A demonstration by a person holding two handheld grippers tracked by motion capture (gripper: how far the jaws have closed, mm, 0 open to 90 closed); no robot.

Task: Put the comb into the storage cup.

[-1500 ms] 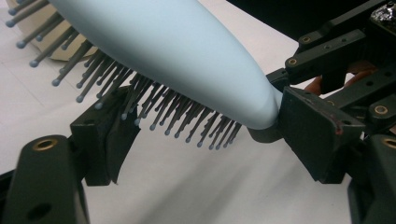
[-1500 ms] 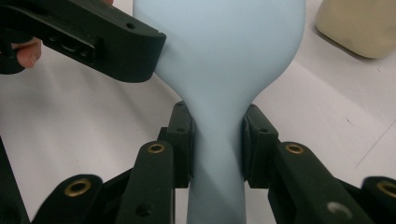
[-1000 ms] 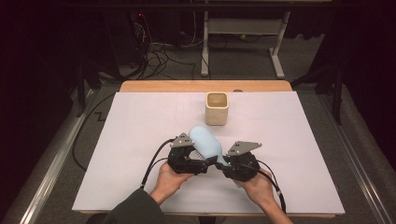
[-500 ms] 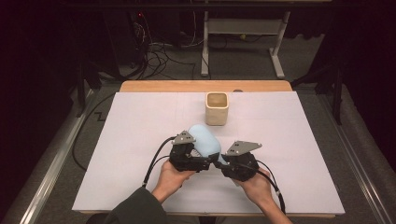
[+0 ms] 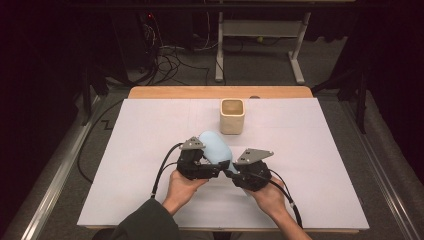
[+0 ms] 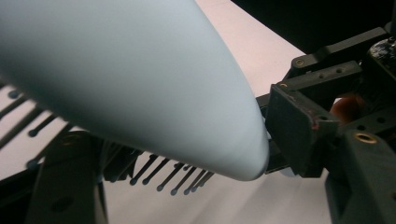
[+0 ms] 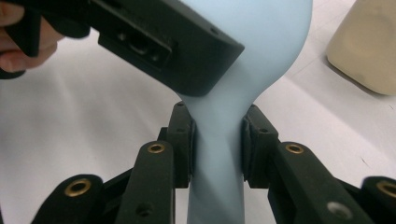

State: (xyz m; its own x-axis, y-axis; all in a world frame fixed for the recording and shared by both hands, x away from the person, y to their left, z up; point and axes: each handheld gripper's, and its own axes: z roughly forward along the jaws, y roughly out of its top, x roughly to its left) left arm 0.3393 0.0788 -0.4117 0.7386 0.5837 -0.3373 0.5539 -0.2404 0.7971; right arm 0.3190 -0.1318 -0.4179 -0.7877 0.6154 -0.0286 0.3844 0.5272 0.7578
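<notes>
A pale blue hairbrush (image 5: pixel 215 146) with dark pins is held a little above the white table, between both grippers. My right gripper (image 7: pixel 217 144) is shut on its narrow handle (image 7: pixel 217 186), one pad on each side. My left gripper (image 5: pixel 211 161) comes in from the left and straddles the wide head (image 6: pixel 140 79). One of its jaws lies across the near face of the head and the pins (image 6: pixel 177 179) point toward the other, so it looks shut on the head. Both hands (image 5: pixel 182 187) sit near the table's front middle.
A beige square cup (image 5: pixel 232 116) stands upright behind the brush, toward the table's far middle. White paper (image 5: pixel 325 165) covers the table, and a wooden edge (image 5: pixel 220 92) shows at the back. Cables trail from both grippers toward the front edge.
The brush and both grippers have edged slightly left and away from me. The holds look the same.
</notes>
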